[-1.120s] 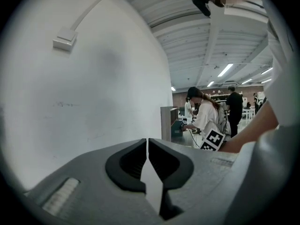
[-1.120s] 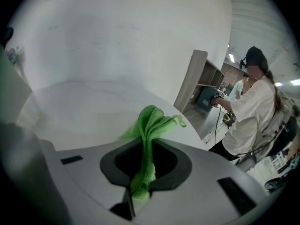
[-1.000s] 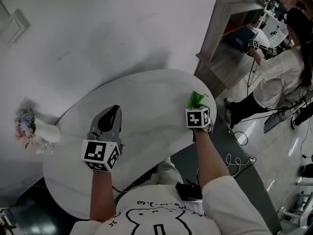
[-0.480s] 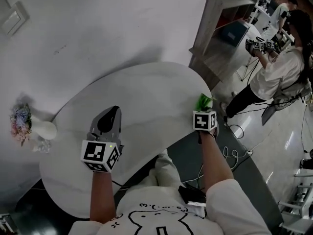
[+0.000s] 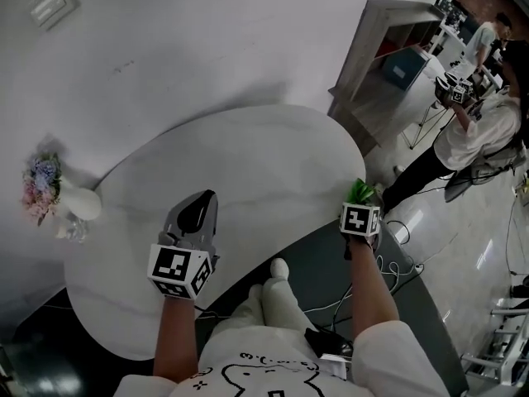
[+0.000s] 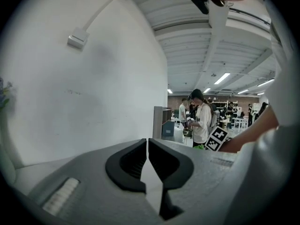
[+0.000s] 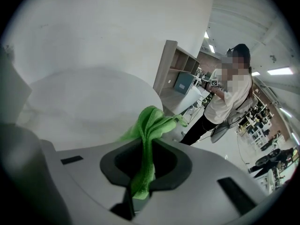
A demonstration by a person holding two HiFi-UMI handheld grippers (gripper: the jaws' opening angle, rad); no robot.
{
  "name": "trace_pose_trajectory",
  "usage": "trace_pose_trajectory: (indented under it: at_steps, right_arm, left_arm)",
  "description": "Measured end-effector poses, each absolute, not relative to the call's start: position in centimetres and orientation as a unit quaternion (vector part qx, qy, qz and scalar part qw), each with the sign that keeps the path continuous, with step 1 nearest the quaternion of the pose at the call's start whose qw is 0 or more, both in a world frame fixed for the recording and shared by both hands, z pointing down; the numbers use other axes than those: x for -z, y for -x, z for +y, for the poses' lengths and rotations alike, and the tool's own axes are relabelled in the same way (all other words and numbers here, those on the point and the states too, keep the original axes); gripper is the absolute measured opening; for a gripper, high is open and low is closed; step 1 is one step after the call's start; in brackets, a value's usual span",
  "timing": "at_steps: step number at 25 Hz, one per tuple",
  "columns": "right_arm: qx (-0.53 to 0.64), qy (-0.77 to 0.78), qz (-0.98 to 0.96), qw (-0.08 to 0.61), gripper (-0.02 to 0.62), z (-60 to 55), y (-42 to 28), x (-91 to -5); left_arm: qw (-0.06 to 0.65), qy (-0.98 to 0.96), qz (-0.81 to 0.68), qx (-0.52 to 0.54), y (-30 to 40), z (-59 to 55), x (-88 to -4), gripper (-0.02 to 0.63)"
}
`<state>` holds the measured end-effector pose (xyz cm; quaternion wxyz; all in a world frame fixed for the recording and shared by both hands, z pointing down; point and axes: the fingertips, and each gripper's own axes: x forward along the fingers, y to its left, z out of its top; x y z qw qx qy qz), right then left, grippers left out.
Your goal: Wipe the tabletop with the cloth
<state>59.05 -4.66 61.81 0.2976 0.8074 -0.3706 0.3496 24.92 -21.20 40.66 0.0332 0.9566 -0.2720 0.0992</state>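
Note:
The round white tabletop (image 5: pixel 248 164) fills the middle of the head view. My right gripper (image 5: pixel 360 195) is shut on a green cloth (image 5: pixel 359 191), held at the table's right edge, near the person's knee side. In the right gripper view the green cloth (image 7: pixel 146 139) is pinched between the jaws and bunches out in front, with the tabletop (image 7: pixel 79 102) beyond it. My left gripper (image 5: pixel 193 213) hovers over the near-left part of the table with its jaws closed together and nothing between them; the left gripper (image 6: pixel 146 161) shows the same.
A white vase of flowers (image 5: pixel 58 198) stands at the table's far left edge. A wooden shelf unit (image 5: pixel 388 48) is against the wall at the back right. A person (image 5: pixel 483 131) with grippers stands to the right. Cables (image 5: pixel 397 263) lie on the floor.
My right gripper with the green cloth has slid right and toward me, from on the tabletop to its right edge. The left gripper has hardly moved.

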Motion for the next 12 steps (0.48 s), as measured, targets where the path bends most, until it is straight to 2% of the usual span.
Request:
trace_pose_trajectory:
  at_steps: [6, 12]
  right_arm:
    - [-0.361, -0.798, -0.373, 0.307, 0.04, -2.0, -58.2, -61.8]
    - [-0.325, -0.802, -0.407, 0.293, 0.041, -1.2, -57.2, -58.7]
  left_arm:
    - [0.033, -0.948, -0.304, -0.084, -22.9, -20.9, -39.2, 0.02]
    - [0.038, -0.933, -0.352, -0.07, -21.0, -19.6, -38.0, 0.02]
